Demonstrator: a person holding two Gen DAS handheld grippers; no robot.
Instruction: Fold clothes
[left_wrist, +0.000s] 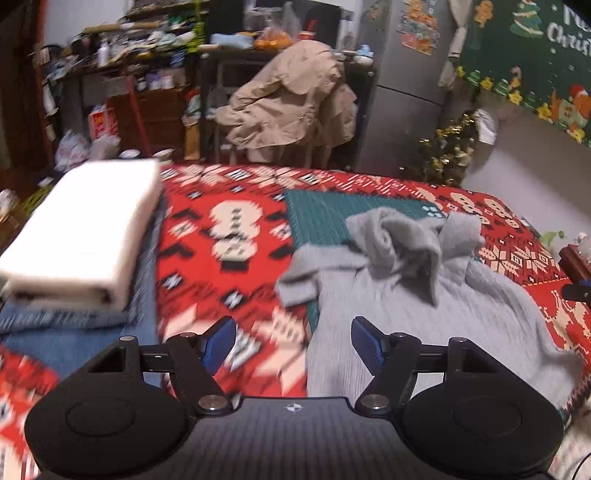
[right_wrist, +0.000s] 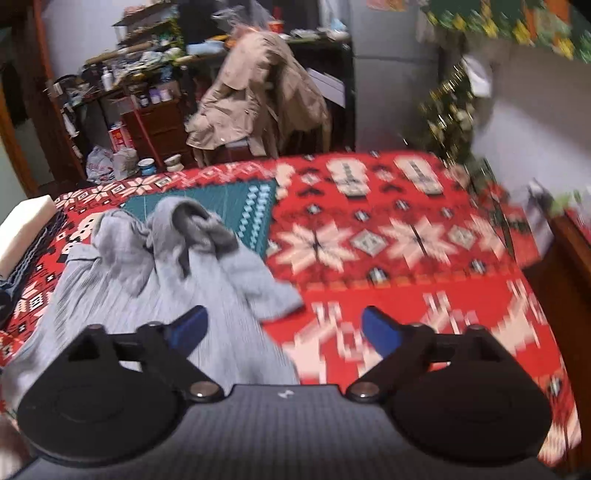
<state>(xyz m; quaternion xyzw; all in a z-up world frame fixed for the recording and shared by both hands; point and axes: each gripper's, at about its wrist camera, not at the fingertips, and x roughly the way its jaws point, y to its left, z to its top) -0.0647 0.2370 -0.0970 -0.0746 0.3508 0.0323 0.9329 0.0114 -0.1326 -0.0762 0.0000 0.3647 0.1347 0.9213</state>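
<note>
Bedspread (left_wrist: 229, 206): sweater (left_wrist: 424, 295) beyond left tool (left_wrist: 293, 345)

The blanket (left_wrist: 229, 236) is red with cream snowflakes, black diamonds and one teal panel. On it lies a light grey ribbed garment (left_wrist: 406, 288). At the far left, a white folded cloth (left_wrist: 85, 229) rests on blue denim (left_wrist: 66, 332). The gripper pads (left_wrist: 218, 343) are blue.
</note>
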